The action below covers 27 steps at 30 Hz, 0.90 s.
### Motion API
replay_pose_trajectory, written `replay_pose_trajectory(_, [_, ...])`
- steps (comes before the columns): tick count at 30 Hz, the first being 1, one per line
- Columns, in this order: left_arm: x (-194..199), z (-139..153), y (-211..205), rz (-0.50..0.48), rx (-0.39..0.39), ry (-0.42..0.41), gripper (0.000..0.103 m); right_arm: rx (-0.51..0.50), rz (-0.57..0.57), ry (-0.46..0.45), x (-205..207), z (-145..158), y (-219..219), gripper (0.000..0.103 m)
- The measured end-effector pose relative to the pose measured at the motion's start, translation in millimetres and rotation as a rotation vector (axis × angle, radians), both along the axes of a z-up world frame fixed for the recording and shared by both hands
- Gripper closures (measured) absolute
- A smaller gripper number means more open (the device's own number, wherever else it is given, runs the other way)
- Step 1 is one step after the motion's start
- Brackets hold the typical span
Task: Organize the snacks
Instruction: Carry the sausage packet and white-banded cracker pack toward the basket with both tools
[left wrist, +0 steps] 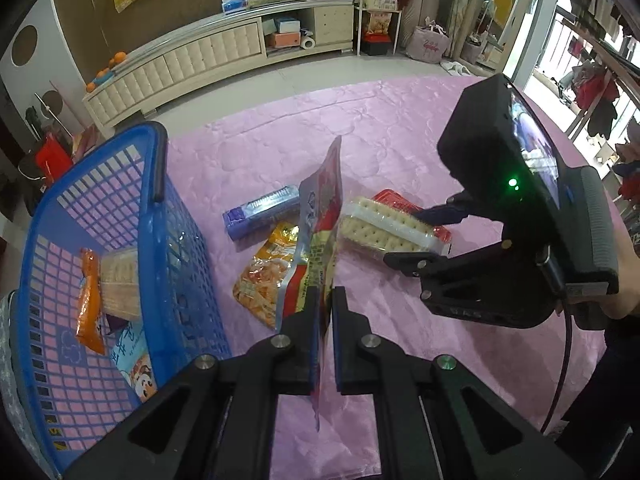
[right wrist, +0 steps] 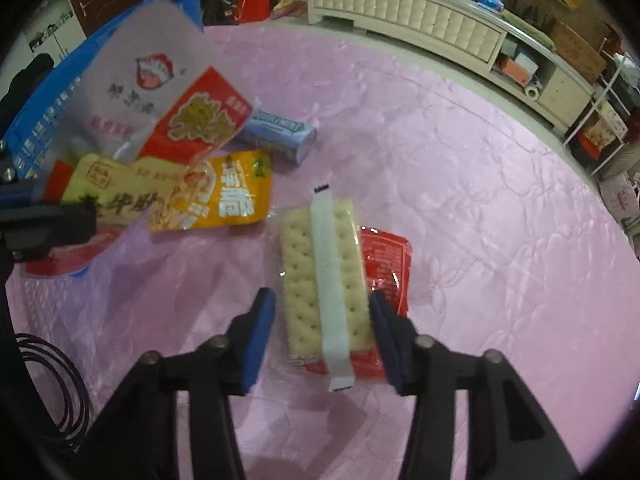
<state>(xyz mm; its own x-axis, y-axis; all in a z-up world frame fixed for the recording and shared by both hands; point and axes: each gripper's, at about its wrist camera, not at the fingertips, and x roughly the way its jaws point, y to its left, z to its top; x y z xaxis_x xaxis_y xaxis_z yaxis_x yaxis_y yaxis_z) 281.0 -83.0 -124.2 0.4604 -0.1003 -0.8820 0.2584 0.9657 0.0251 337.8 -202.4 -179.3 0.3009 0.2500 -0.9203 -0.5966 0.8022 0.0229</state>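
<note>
My left gripper [left wrist: 326, 300] is shut on a red and silver snack bag [left wrist: 324, 204], held edge-on above the pink cloth; the bag also shows in the right wrist view [right wrist: 160, 92]. My right gripper [right wrist: 322, 304] is open, its fingers on either side of a clear cracker pack [right wrist: 322, 276] that lies on a red packet [right wrist: 386, 260]. The cracker pack shows in the left wrist view [left wrist: 386, 228] too. A blue basket [left wrist: 132, 208] at the left holds an orange packet [left wrist: 90, 300], crackers and another bag.
A yellow snack bag [right wrist: 224, 192] and a blue-purple stick pack [right wrist: 280, 132] lie on the pink cloth [right wrist: 460, 200]. A cream low cabinet [left wrist: 208, 52] stands beyond the table. A cable [right wrist: 60, 392] hangs at the left.
</note>
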Motion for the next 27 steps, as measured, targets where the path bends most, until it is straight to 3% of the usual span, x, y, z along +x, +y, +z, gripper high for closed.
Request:
replay_pose_trajectory(7, [-29.0, 19.9, -2.6, -0.012, -0.064, -0.065, 0.098, 0.053, -0.026, -0.053, -34.2, 26.1, -14.5, 0.058])
replay_pose_trajectory(15, [-70.8, 54.4, 6.0, -0.009, -0.137, -0.136, 0.098, 0.083, -0.073, -0.135, -76.9, 87.7, -18.5, 0.058])
replay_pose_trajectory(27, [-116.7, 123.0, 59.6, 0.037, -0.154, -0.295, 0.098, 0.167, -0.057, -0.256, -111.3, 163.1, 25.3, 0.058])
